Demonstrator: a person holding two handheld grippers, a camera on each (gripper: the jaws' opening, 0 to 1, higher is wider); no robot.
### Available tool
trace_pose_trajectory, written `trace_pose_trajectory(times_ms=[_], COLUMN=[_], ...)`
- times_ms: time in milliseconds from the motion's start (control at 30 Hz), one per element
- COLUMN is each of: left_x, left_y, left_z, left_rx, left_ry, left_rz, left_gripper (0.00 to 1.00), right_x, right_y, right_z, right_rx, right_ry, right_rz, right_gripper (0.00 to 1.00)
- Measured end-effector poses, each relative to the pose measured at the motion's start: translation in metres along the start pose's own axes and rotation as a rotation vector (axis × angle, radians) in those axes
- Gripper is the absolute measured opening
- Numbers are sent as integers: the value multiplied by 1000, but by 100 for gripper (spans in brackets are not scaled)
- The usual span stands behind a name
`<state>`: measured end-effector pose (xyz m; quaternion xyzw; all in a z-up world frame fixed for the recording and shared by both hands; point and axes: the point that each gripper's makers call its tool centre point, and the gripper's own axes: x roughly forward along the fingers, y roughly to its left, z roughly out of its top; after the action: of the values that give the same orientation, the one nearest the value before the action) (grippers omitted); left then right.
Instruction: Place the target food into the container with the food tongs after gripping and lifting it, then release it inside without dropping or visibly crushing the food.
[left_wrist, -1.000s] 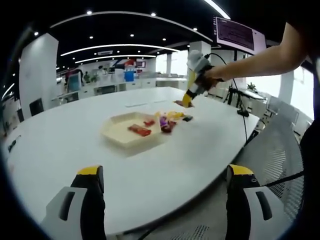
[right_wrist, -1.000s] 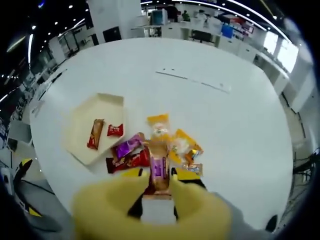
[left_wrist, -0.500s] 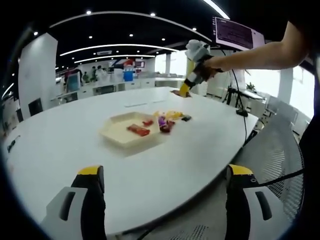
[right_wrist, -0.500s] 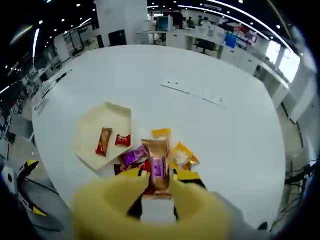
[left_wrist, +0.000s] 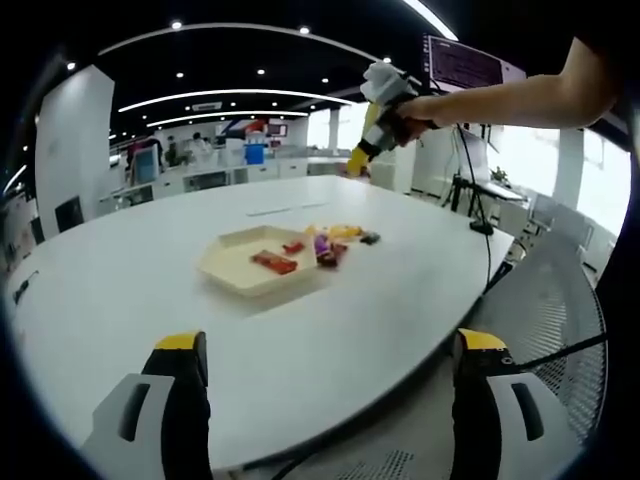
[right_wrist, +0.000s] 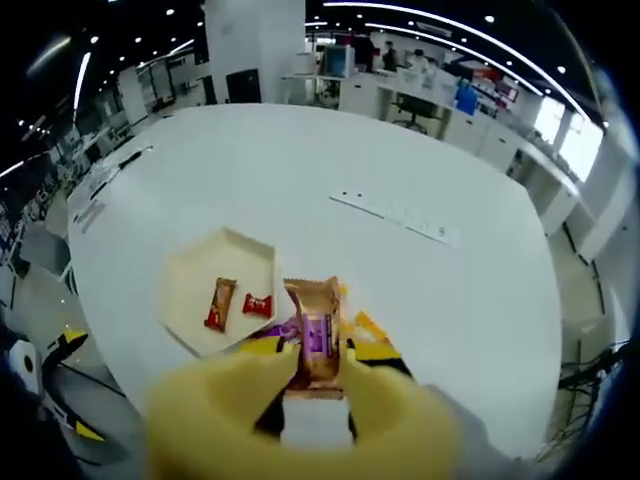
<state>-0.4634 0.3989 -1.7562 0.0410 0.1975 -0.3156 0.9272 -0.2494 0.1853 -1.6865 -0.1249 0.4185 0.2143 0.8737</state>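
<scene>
Yellow jaws of the right gripper (right_wrist: 318, 372) are seen closed on a tan wrapped snack bar (right_wrist: 318, 332) with a purple label, the bar standing up between them in the right gripper view. Against the views of a second and half a second ago, the surface (right_wrist: 430, 300) and everything on it appear smaller and farther below while the bar is unmoved between the jaws: the bar has been lifted higher and no slip is noted. No flattening of the wrapper is visible.

Below the held bar, a cream tray (right_wrist: 190, 290) is noted, taken to be the container, with two red packets (right_wrist: 220, 304) already inside. Beside the tray, partly hidden behind the jaws, loose snacks (right_wrist: 362, 328) in purple and yellow wrappers remain on the surface.

In the left gripper view, the left gripper (left_wrist: 330, 400) is held wide and empty over the near edge of the surface, well apart from the tray (left_wrist: 240, 265). The right gripper (left_wrist: 372, 125) is seen beyond the tray and well above it, carried by the person's arm (left_wrist: 510, 100).

Lift is judged complete. Transfer toward the tray, lowering and release inside remain; a release from this height would be a drop.
</scene>
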Motion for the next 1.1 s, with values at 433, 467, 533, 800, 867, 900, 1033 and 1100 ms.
trace_pose_trajectory(times_ms=[433, 467, 533, 800, 867, 900, 1033, 1100], left_x=[-1, 0, 0, -1, -1, -1, -1, -1], left_y=[0, -1, -1, -2, -2, -1, -1, -1], left_z=[0, -1, -2, -1, -1, 0, -1, 0], left_rx=[-1, 1, 7, 1, -4, -3, -2, -4], left_ry=[1, 5, 10, 2, 0, -1, -1, -2], left_rz=[0, -2, -3, -4, -3, 0, 2, 4], left_gripper=[98, 98, 98, 99, 99, 99, 99, 98], right_x=[14, 15, 17, 25, 27, 29, 32, 33], right_y=[56, 61, 69, 96, 100, 103, 110, 113], right_z=[35, 39, 46, 67, 69, 70, 74, 80], right_rx=[-57, -63, -75, -104, -110, -117, -129, -140], right_ry=[-36, -39, -47, -70, -69, -67, -70, -84], right_rz=[99, 107, 118, 158, 164, 167, 178, 186], right_gripper=[23, 23, 23, 23, 23, 23, 23, 24])
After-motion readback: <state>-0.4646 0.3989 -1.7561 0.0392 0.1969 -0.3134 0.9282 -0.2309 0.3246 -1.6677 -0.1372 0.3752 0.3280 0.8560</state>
